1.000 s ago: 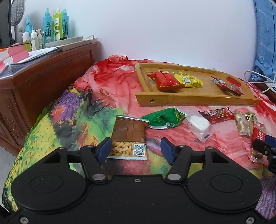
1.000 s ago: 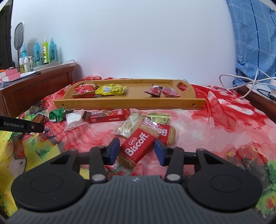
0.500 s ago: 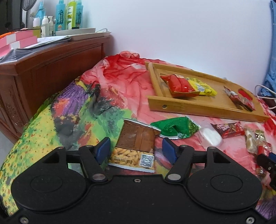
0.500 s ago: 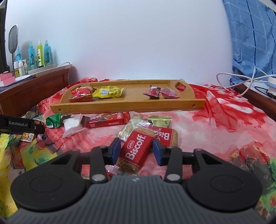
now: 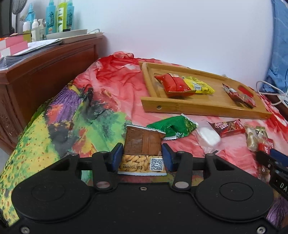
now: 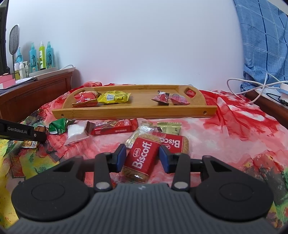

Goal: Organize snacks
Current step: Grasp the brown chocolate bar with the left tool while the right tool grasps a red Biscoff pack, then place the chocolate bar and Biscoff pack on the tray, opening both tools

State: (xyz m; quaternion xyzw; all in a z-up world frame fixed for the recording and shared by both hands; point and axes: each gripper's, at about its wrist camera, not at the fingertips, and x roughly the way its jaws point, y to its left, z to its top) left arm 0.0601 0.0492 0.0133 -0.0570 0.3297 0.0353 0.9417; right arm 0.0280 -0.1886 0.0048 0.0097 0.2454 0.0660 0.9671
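Lying on the floral bedspread [image 5: 75, 115], a brown peanut packet [image 5: 143, 144] sits between the left gripper [image 5: 142, 159], whose jaws have just closed against it. The right gripper [image 6: 142, 158] pinches a red Biscoff biscuit pack [image 6: 139, 158], near the bamboo tray [image 6: 133, 110].

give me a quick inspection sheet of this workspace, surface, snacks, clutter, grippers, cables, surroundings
surface: bed under a bright floral cloth, rumpled.
job's things: wooden tray holds four packets; loose in front lie a green packet, a white packet, a red bar and a second Biscoff pack.
clutter: nothing seen beyond the loose snacks.
grippers: left gripper has just been closing, pads now against the brown peanut packet; right gripper is closed on a Biscoff pack.
cables: white cable on the right edge.
surroundings: wooden cabinet with bottles, white wall, blue checked fabric.
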